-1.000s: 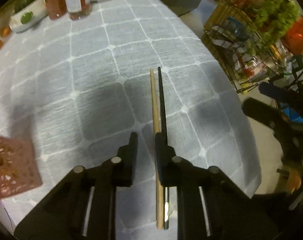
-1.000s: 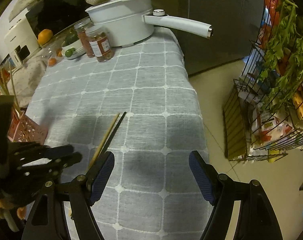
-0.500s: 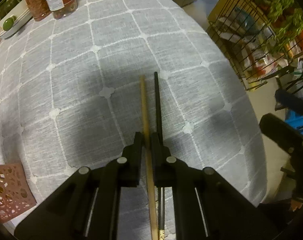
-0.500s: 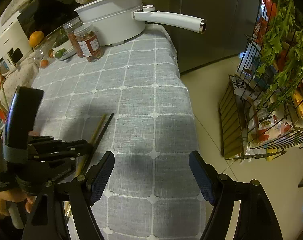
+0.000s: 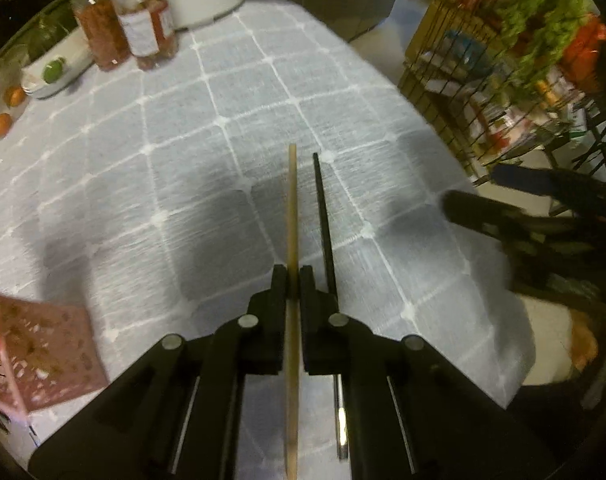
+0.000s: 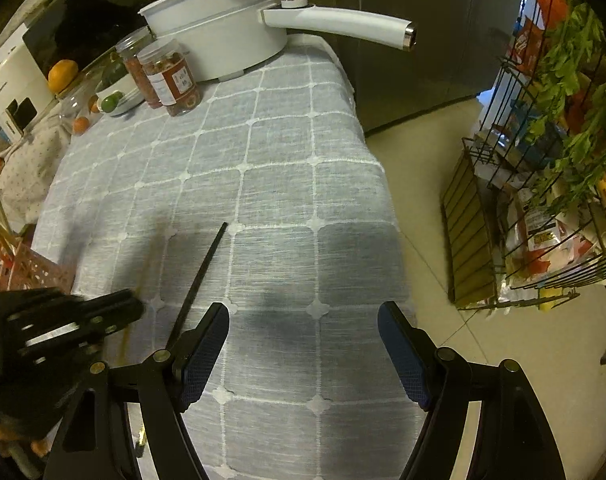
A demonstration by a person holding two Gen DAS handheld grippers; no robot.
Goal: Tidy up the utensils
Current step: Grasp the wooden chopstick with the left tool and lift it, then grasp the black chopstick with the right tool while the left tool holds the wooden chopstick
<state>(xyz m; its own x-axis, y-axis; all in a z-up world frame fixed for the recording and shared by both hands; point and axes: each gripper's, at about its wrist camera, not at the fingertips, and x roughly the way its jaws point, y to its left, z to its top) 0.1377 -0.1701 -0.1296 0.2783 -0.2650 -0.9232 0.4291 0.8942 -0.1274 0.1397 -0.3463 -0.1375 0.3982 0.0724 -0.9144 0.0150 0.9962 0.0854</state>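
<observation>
My left gripper (image 5: 293, 274) is shut on a wooden chopstick (image 5: 291, 208), which runs forward between the jaws and is lifted off the cloth. A black chopstick (image 5: 323, 216) lies on the grey checked tablecloth (image 5: 183, 152) just to its right; it also shows in the right wrist view (image 6: 201, 276). My right gripper (image 6: 303, 332) is open and empty over the cloth's near right part. The left gripper (image 6: 135, 306) shows blurred at the left of that view. A pink perforated holder (image 5: 43, 356) stands at the near left.
A white pot (image 6: 223, 28) with a long handle stands at the far end, with two jars (image 6: 171, 76) and a dish of fruit (image 6: 115, 100) beside it. A wire rack (image 6: 543, 160) of groceries stands on the floor to the right of the table edge.
My left gripper closed on the wooden chopstick and has lifted it away from the black one, which stays on the cloth. The right gripper has hardly moved.
</observation>
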